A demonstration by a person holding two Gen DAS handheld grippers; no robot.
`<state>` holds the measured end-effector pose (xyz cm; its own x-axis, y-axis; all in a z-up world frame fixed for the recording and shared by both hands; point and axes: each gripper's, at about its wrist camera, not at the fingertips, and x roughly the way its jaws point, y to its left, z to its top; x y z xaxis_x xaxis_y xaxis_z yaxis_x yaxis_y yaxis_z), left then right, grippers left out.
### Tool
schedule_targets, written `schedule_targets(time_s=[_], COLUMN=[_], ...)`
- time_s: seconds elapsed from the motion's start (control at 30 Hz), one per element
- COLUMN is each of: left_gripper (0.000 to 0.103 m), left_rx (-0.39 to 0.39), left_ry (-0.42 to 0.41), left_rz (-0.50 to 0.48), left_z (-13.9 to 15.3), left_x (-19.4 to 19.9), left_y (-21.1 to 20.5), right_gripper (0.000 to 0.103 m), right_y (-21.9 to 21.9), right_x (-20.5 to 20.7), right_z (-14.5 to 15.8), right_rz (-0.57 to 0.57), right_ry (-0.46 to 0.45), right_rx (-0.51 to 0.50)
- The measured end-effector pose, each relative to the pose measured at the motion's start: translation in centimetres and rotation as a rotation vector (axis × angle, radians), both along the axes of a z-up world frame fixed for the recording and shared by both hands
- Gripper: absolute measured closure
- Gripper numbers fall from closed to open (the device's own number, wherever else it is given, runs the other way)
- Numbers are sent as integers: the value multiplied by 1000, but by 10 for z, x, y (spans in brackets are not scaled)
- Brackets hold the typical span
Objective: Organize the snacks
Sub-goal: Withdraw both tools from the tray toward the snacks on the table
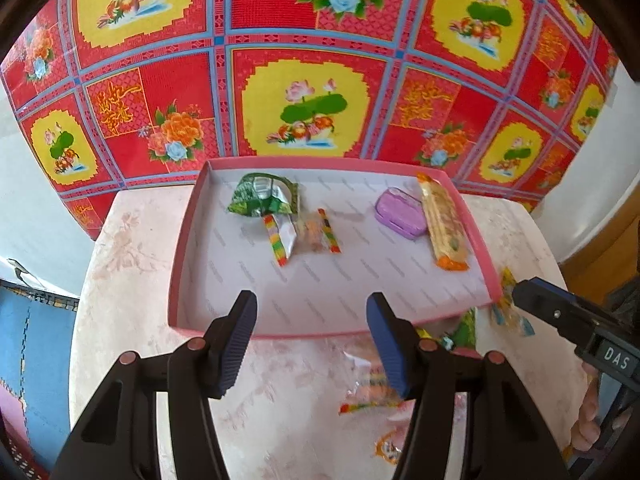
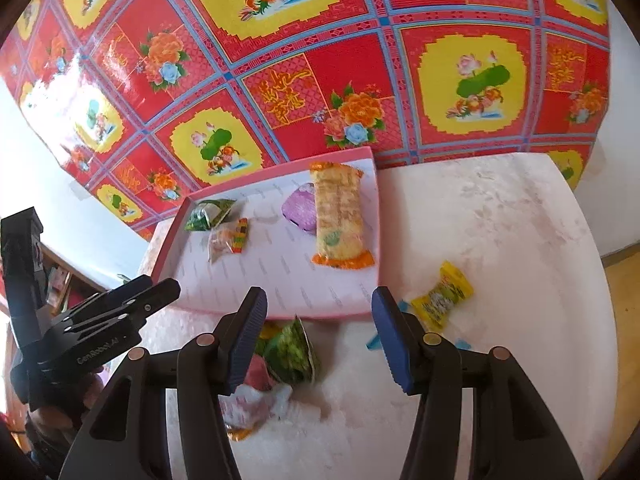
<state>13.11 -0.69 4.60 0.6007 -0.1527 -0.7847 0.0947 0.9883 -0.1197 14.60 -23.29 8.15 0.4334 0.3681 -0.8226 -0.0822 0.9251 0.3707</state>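
A shallow pink-rimmed box (image 1: 188, 236) (image 2: 280, 310) lies on the pale table. In it are a green packet (image 1: 260, 198) (image 2: 208, 214), a clear packet with rainbow stripes (image 1: 308, 232) (image 2: 228, 240), a purple case (image 1: 400, 212) (image 2: 300, 208) and a long orange-ended cracker pack (image 1: 444, 220) (image 2: 340, 216). Loose on the table are a yellow candy (image 2: 442, 294), a green packet (image 2: 290, 354), a clear striped packet (image 1: 368, 394) and a pink-white wrapper (image 2: 256, 400). My left gripper (image 1: 312, 336) is open and empty over the box's near rim. My right gripper (image 2: 320, 340) is open and empty above the loose snacks.
A red floral cloth (image 1: 304, 60) hangs behind the table. The table's right edge (image 2: 600, 260) drops to a wooden floor. Blue fabric (image 1: 36, 344) lies at the lower left. Each gripper shows in the other's view, the right one (image 1: 560, 312) at the box's near right corner.
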Motion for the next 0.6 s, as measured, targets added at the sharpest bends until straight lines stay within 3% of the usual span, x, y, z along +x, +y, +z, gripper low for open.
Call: schedule_targets(time_s=[0.23,0.6], left_gripper=[43,43], left_rx=[-45,-52], left_ry=[11,0], left_rz=[-28,-76], left_z=[1,6], left_x=[-13,-32], left_y=[-1,-7], right_gripper=[47,47], right_y=[-6,-22], right_x=[-19,-37], right_z=[-3,-14], right_rz=[-6,-32], right_ry=[12,32], right_rx=[-21,-67])
